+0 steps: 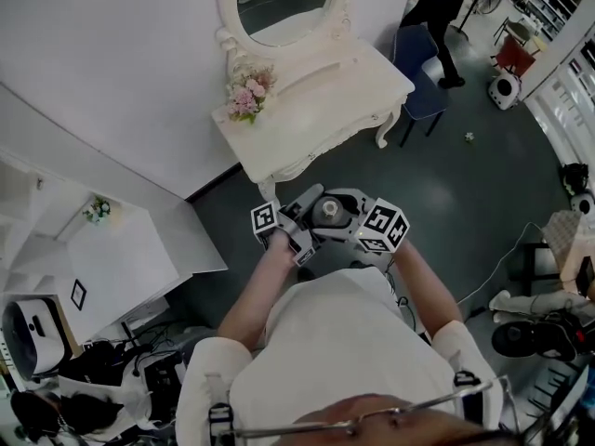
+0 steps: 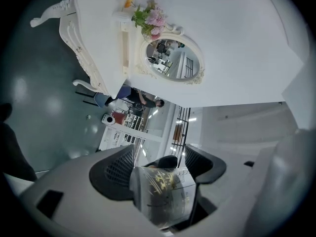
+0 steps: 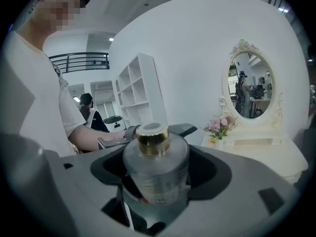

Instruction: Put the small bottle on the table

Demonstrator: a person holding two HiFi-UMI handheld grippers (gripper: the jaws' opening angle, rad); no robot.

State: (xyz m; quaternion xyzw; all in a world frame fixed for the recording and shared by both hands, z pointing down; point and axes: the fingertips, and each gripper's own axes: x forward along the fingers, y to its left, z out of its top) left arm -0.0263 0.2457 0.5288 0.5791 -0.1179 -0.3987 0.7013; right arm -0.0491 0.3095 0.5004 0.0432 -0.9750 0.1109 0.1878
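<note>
The white counter [image 1: 321, 100] stands against the white wall. It has curly legs. Its top is mostly bare. A big round mirror [image 1: 284, 0] with a white frame stands at the back of it. A small bunch of pink flowers [image 1: 247, 95] sits at one end, just beside the bottom of the mirror. The counter stands on a dark, shiny floor [image 1: 465, 198]. A blue chair [image 1: 418, 59] stands on the floor near the counter's other end.

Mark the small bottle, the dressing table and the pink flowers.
small bottle [image 3: 155, 174], right gripper view, on its clear body.
dressing table [image 1: 325, 96], head view, on its bare top.
pink flowers [image 1: 246, 96], head view, on the blooms.
</note>
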